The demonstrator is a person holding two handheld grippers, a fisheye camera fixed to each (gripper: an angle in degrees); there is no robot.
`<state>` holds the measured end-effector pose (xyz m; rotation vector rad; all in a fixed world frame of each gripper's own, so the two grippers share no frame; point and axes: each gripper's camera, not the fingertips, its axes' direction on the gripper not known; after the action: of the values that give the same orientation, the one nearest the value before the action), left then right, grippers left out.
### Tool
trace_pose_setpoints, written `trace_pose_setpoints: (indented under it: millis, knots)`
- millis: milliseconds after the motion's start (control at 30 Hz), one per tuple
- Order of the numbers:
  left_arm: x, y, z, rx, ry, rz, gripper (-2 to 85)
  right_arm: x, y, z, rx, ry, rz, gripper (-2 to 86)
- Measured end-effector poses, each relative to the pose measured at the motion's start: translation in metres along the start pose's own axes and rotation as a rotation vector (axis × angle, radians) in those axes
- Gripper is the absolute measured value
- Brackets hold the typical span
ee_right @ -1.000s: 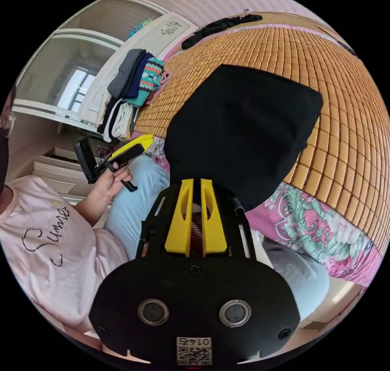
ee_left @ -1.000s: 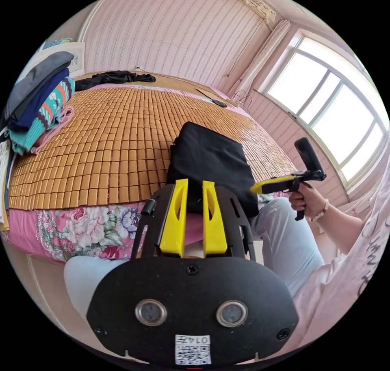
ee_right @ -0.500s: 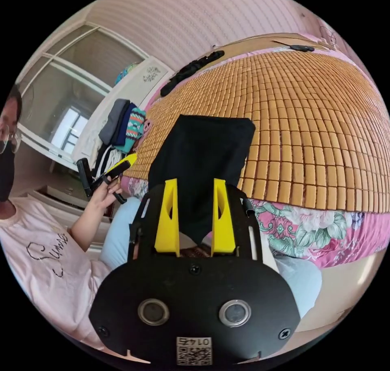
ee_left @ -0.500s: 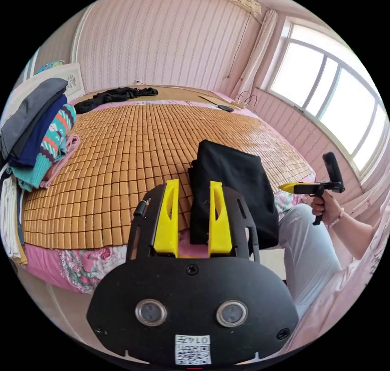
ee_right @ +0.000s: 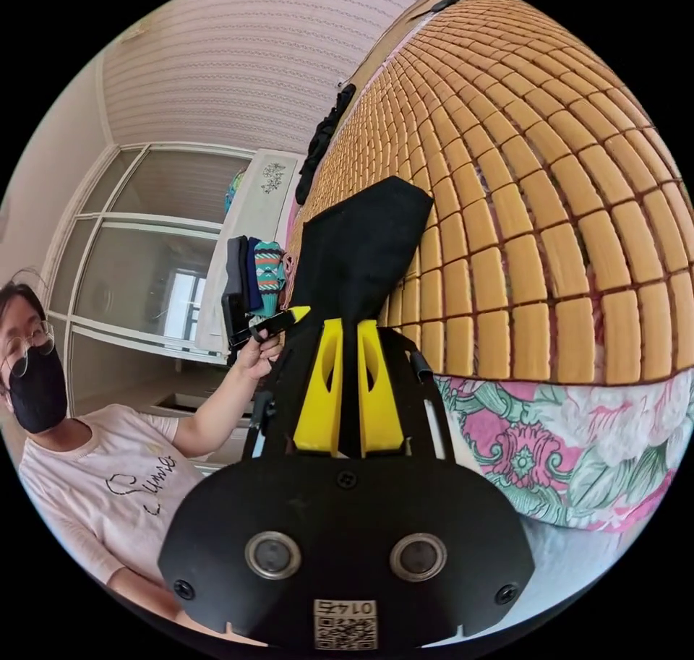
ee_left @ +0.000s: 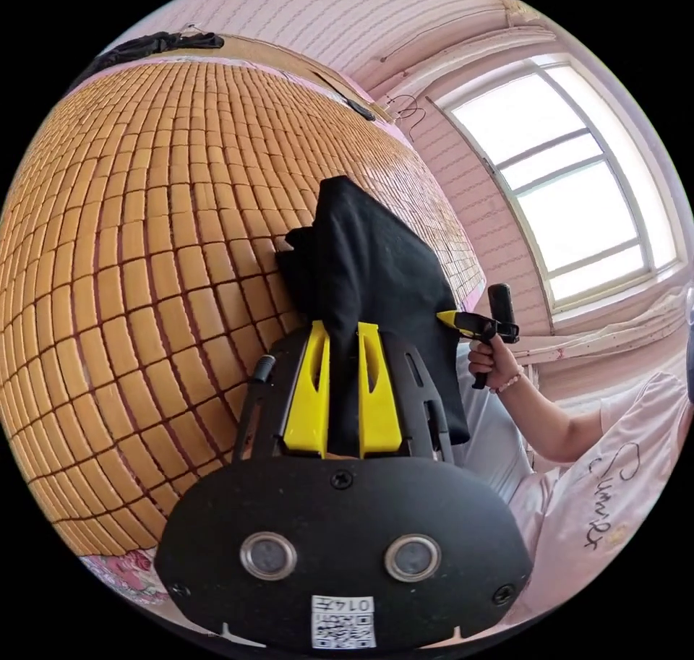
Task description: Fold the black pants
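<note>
The folded black pants (ee_left: 369,277) lie as a thick bundle at the near edge of a bed covered with a golden-brown bamboo tile mat (ee_left: 144,226), their near end drawn up off the mat between two handheld tools. In the left gripper view, the left gripper (ee_left: 343,331), a black frame with yellow jaws, is clamped on the near edge of the cloth, black fabric filling the narrow gap between its jaws. In the right gripper view, the right gripper (ee_right: 349,325) has its yellow jaws pressed together on the opposite near corner of the pants (ee_right: 358,255). The same view shows the left gripper's (ee_right: 298,314) yellow tip meeting the cloth's edge, held by the person's hand (ee_right: 256,353). The left gripper view likewise catches the right gripper (ee_left: 446,317) at the far side of the bundle. A pink floral bedsheet (ee_right: 571,443) hangs below the mat's edge. A stack of folded clothes (ee_right: 256,277) sits beyond, and a loose dark garment (ee_left: 155,40) lies at the far end of the bed.
</note>
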<state>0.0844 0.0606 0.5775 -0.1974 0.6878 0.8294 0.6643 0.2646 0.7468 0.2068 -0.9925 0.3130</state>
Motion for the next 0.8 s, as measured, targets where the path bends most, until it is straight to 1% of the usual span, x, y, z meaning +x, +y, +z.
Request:
trace_pose_setpoints:
  millis: [100, 200, 267, 333, 367, 400, 433, 467, 533, 600, 667, 700, 733, 767, 800]
  knots:
    - [0.039, -0.043, 0.029, -0.053, -0.056, 0.117, 5.8, -0.004, 0.001, -0.034, 0.049, 0.035, -0.002, 2.3]
    - [0.089, -0.103, 0.088, -0.137, -0.016, 0.232, 5.7, 0.005, 0.010, -0.093, 0.158, 0.095, 0.026, 2.0]
    - [0.132, -0.144, 0.135, -0.181, 0.017, 0.324, 5.6, 0.023, 0.026, -0.153, 0.279, 0.127, 0.078, 1.9]
    - [0.202, -0.194, 0.206, -0.233, 0.044, 0.445, 5.7, 0.040, 0.042, -0.201, 0.382, 0.150, 0.126, 1.9]
    - [0.222, -0.206, 0.224, -0.247, 0.043, 0.480, 5.8, 0.048, 0.053, -0.234, 0.452, 0.174, 0.149, 2.0]
    - [0.263, -0.226, 0.261, -0.259, 0.036, 0.555, 5.9, 0.052, 0.059, -0.249, 0.487, 0.188, 0.159, 2.0]
    - [0.306, -0.244, 0.296, -0.255, 0.022, 0.640, 6.2, 0.059, 0.069, -0.279, 0.559, 0.223, 0.180, 2.1]
    - [0.327, -0.252, 0.313, -0.249, 0.014, 0.678, 6.3, 0.066, 0.078, -0.306, 0.633, 0.250, 0.214, 2.2]
    - [0.400, -0.280, 0.373, -0.213, -0.016, 0.768, 6.9, 0.073, 0.090, -0.342, 0.740, 0.294, 0.259, 2.5]
    - [0.442, -0.303, 0.395, -0.163, -0.009, 0.727, 6.8, 0.077, 0.099, -0.371, 0.837, 0.365, 0.314, 3.0]
    - [0.464, -0.321, 0.391, -0.130, 0.075, 0.692, 6.6, 0.089, 0.118, -0.398, 0.953, 0.400, 0.416, 4.6]
    - [0.470, -0.326, 0.375, -0.091, 0.137, 0.695, 6.4, 0.091, 0.123, -0.402, 0.964, 0.419, 0.435, 5.2]
    - [0.472, -0.323, 0.353, -0.057, 0.153, 0.746, 6.4, 0.092, 0.132, -0.407, 0.975, 0.447, 0.483, 6.4]
    - [0.472, -0.319, 0.341, -0.040, 0.137, 0.778, 6.3, 0.086, 0.140, -0.408, 0.960, 0.488, 0.494, 7.5]
    - [0.469, -0.307, 0.316, -0.026, 0.082, 0.841, 6.3, 0.080, 0.144, -0.406, 0.946, 0.515, 0.479, 7.8]
